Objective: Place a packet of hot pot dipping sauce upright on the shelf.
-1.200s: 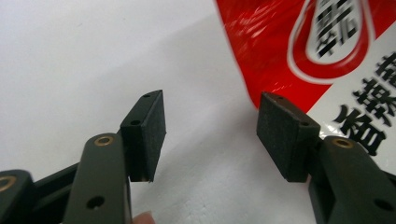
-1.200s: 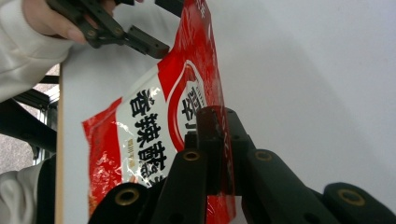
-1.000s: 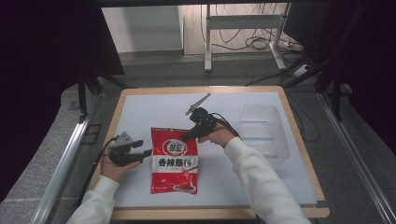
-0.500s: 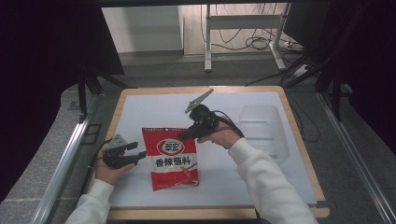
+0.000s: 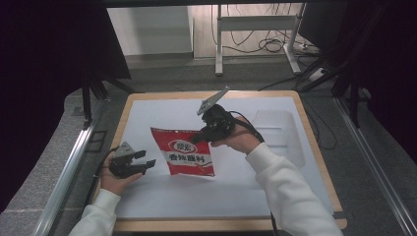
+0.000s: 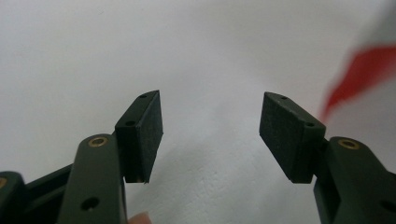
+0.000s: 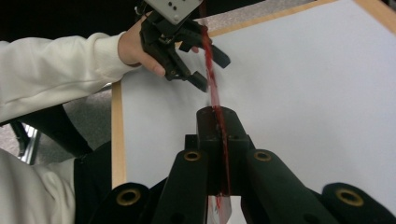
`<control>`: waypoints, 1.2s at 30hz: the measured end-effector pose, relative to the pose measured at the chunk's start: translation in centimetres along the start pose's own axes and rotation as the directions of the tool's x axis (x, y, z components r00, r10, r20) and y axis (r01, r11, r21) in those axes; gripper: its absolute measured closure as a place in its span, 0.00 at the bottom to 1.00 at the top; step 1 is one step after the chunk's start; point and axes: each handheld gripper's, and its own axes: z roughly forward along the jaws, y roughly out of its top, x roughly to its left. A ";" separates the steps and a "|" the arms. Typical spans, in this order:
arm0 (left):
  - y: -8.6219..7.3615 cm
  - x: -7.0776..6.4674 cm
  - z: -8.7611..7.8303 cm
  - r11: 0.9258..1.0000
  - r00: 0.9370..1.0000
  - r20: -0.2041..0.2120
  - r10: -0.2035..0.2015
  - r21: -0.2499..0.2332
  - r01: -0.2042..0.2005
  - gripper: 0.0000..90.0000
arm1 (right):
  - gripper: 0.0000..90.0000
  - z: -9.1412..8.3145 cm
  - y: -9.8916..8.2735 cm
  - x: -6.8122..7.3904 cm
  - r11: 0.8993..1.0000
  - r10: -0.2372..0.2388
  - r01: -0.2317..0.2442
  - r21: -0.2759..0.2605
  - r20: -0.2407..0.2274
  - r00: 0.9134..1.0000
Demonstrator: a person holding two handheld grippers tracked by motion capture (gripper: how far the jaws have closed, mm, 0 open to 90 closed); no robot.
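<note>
- Left gripper [image 5: 146,163], lower left of the high view: jaws standing apart, gripping nothing, hovering just left of the bag. In its own view the pads [image 6: 142,135] are framing bare white table [image 6: 210,56], a red bag corner [image 6: 359,74] at the right edge. Probably waiting to take an edge.
- Right gripper [image 5: 196,139], centre of the high view: clamping the bag's [image 5: 184,157] upper right edge. In its own view the jaws are pinching the film edge-on [image 7: 219,140], so the bag is hanging tilted, its low end near the table.
- Tray [image 5: 278,130], right of centre, well apart from both: likely the drop spot.
</note>
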 end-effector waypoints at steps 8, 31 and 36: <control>0.0 -0.2 0.3 1.000 1.000 0.003 0.007 0.011 -0.007 0.42 | 0.98 -2.0 0.4 -0.6 0.999 0.007 -0.006 -0.031 0.044 0.999; 0.1 -0.8 1.2 0.999 0.999 0.002 0.033 0.042 -0.033 0.41 | 0.99 -7.0 -1.2 -2.6 0.997 0.050 -0.043 -0.058 0.131 0.990; 0.1 -0.8 1.3 0.998 0.999 0.000 0.034 0.047 -0.034 0.41 | 0.99 -7.6 -1.5 -2.8 0.998 0.050 -0.044 -0.048 0.142 0.989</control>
